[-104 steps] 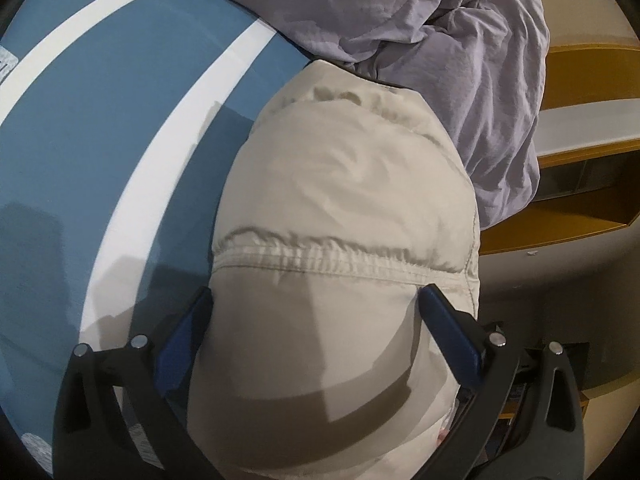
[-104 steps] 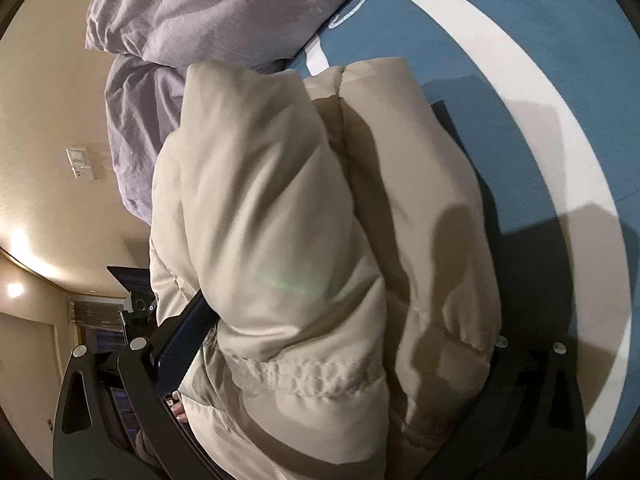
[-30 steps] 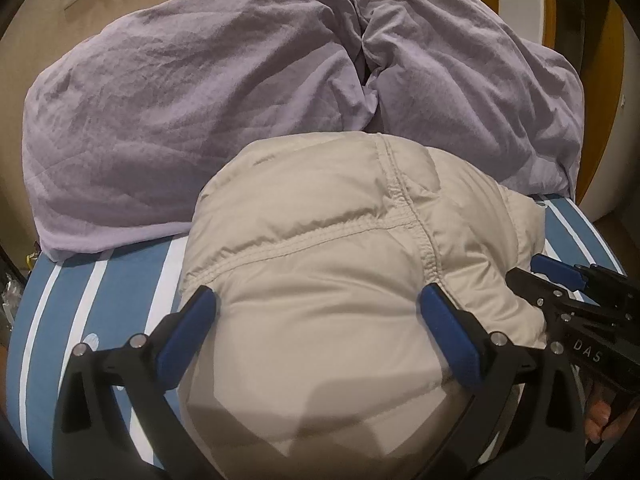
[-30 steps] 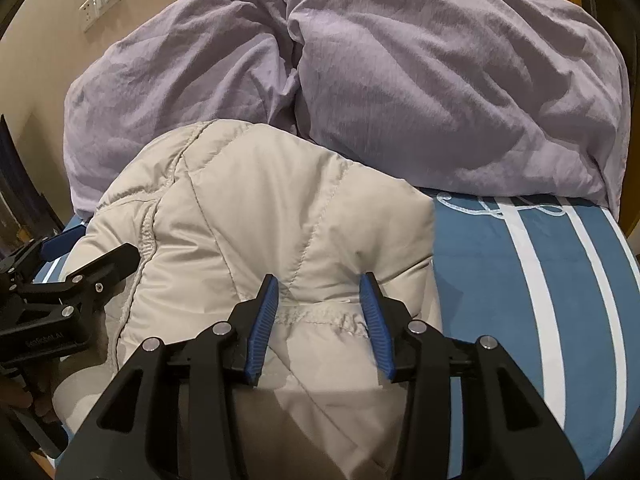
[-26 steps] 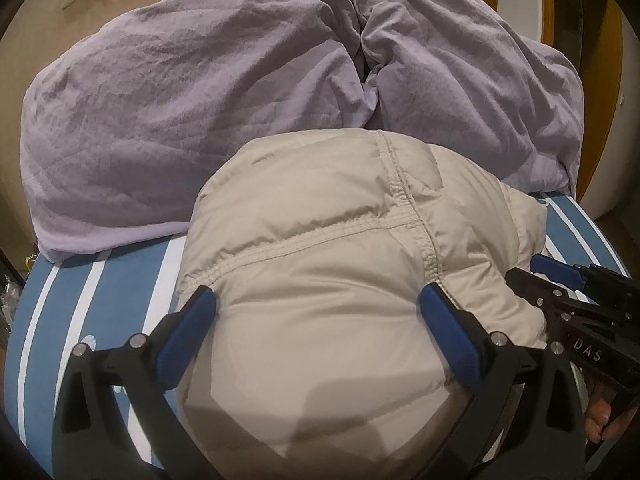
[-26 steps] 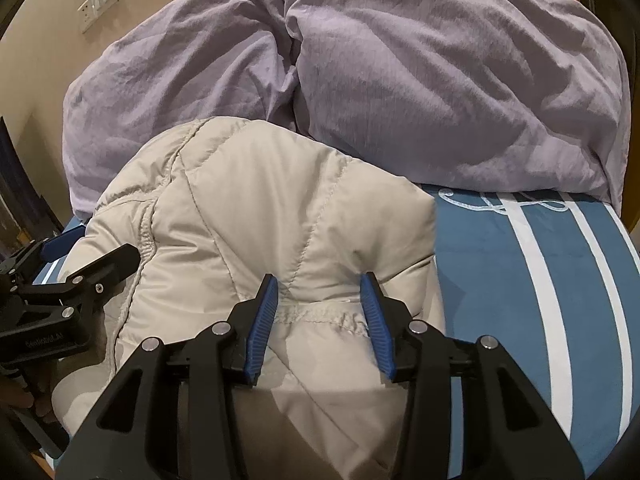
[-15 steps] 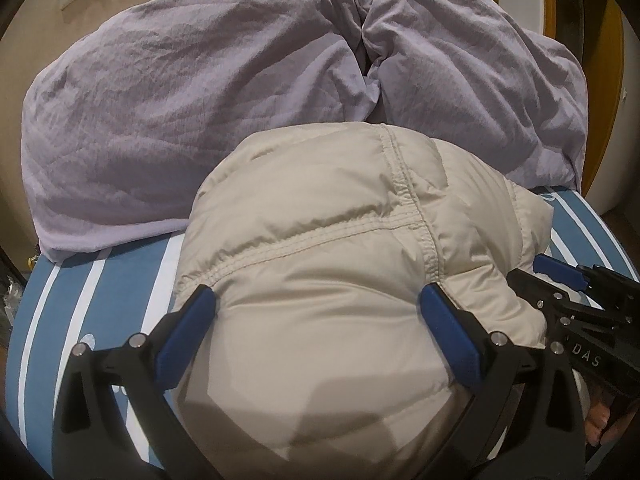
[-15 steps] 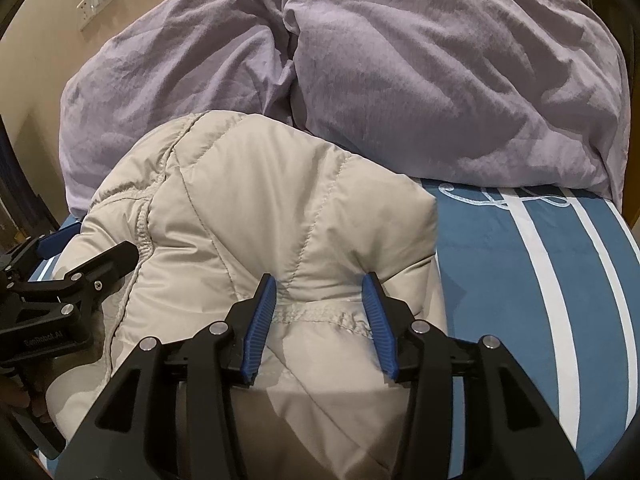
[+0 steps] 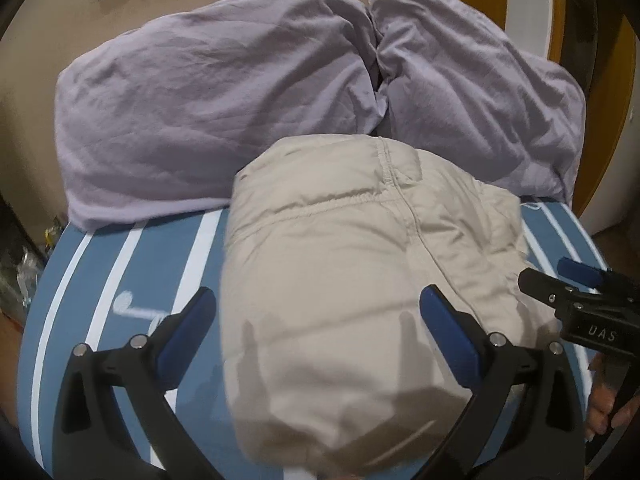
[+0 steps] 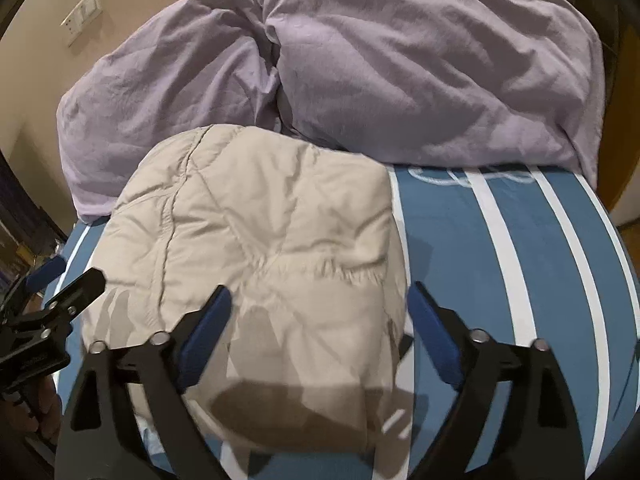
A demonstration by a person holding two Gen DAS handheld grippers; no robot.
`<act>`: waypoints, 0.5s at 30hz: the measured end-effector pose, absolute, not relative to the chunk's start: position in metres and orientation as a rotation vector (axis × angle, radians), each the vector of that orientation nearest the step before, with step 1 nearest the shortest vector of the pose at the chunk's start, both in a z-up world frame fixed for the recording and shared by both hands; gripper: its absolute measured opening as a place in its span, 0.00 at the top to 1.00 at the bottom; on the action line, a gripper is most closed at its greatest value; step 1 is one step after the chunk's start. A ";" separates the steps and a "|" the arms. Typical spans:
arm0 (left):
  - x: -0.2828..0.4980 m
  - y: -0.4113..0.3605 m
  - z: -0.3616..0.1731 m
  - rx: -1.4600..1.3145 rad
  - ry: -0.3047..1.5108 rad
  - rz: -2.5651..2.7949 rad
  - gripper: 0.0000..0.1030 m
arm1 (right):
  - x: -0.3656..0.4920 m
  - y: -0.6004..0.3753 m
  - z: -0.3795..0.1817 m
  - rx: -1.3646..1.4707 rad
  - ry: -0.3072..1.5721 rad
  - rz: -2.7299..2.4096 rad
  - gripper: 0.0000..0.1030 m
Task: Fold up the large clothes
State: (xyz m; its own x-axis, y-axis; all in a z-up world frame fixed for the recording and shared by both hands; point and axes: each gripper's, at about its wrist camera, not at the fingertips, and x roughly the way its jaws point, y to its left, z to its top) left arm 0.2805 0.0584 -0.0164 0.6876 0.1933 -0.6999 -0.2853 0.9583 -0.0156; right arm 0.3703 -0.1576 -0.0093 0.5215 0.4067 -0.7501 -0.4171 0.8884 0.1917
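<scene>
Two black hand-held grippers with blue pads, right gripper (image 10: 316, 312) just sprung wide, left gripper (image 9: 320, 314) equally spread, neither gripping, folded beige quilted puffer jacket (image 9: 352, 264) mid-bed on blue white-striped sheet (image 10: 500, 248), crumpled lilac duvet (image 10: 360, 64) at far edge.

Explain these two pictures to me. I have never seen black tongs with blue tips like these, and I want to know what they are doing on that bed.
No machine here: a person holds a two-finger tool in each hand, with a camera on each tool. One picture looks along the left gripper, the other along the right gripper. Each also shows the other tool at its edge. On the striped blue bed lies a folded beige puffer jacket, with a rumpled lilac duvet behind it. Both pairs of fingers stand open, the right one's having just spread, so the jacket lies free and nothing is held.
</scene>
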 end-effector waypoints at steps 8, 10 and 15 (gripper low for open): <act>0.213 0.053 -0.007 -0.200 0.768 0.261 0.02 | 0.318 -0.178 0.005 -0.017 0.927 0.478 0.01; 0.196 0.051 -0.006 -0.212 0.769 0.254 0.02 | 0.305 -0.183 0.007 -0.021 0.930 0.482 0.01; 0.158 0.046 -0.007 -0.261 0.785 0.231 0.02 | 0.269 -0.195 0.009 -0.012 0.951 0.521 0.01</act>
State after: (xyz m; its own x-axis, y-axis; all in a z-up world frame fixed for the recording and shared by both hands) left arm 0.1581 0.0462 -0.0071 0.6854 0.1074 -0.7202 -0.3001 0.9428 -0.1451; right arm 0.2687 -0.1954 0.0094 0.4675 0.4199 -0.7779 -0.4303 0.8768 0.2148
